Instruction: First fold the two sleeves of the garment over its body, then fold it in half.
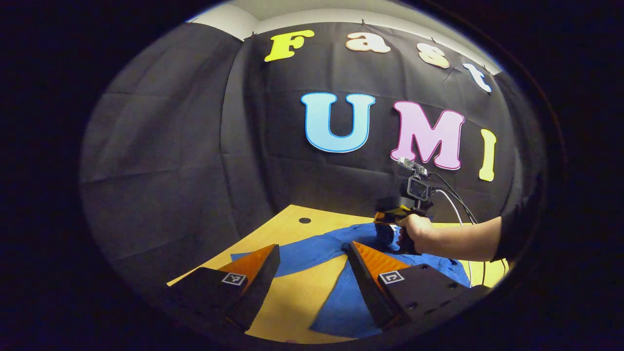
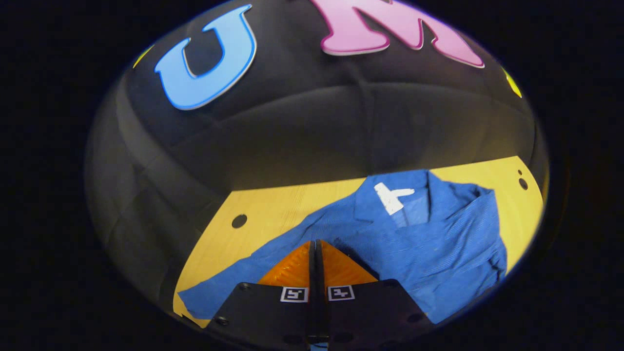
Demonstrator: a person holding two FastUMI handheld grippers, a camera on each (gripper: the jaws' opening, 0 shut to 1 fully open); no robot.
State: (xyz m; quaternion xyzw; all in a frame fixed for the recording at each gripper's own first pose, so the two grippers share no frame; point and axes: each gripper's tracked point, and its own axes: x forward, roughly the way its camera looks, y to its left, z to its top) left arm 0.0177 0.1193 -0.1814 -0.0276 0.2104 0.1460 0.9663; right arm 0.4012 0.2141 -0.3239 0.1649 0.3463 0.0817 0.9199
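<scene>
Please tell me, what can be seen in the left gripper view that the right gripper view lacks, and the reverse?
The left gripper view alone has a hand holding the right gripper, cables behind it, and the left gripper open above the table. The right gripper view alone has the shirt's collar with a white label, one sleeve still spread out, and the right gripper's fingers pressed together. Both share the blue shirt on the yellow table.

A yellow wooden table (image 2: 273, 207) with small round holes near its corners carries a blue collared garment (image 2: 438, 243) spread flat across it, a white label showing inside the collar. One sleeve (image 2: 253, 273) trails toward the table's near left edge.
</scene>
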